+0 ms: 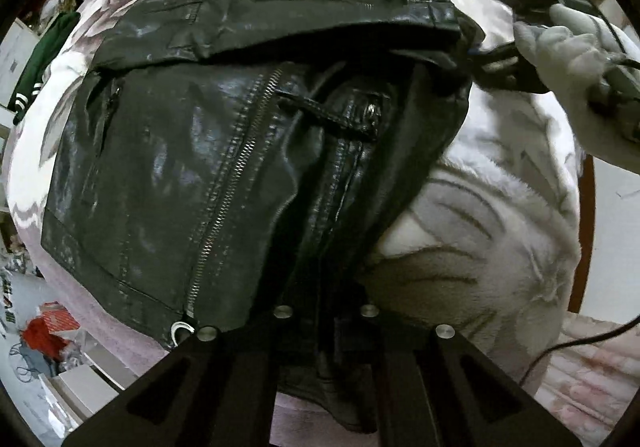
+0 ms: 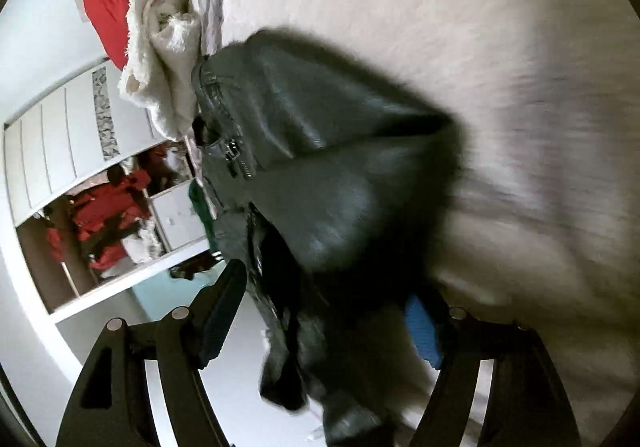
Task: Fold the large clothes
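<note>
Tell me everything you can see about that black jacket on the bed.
The black jacket looks like shiny, creased leather with silver zippers, a snap strap and stitched hems. It lies spread on a pale floral blanket, one part folded over the top. The left gripper is shut on its near edge; jacket fabric hangs between the right gripper's parted fingers.

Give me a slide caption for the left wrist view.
Left gripper shut on black jacket over a floral blanket.

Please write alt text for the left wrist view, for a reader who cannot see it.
A black leather jacket with a silver zipper lies on a white floral blanket, its bottom edge pinched in the shut left gripper. At upper right, a gloved hand holds the right gripper.
</note>
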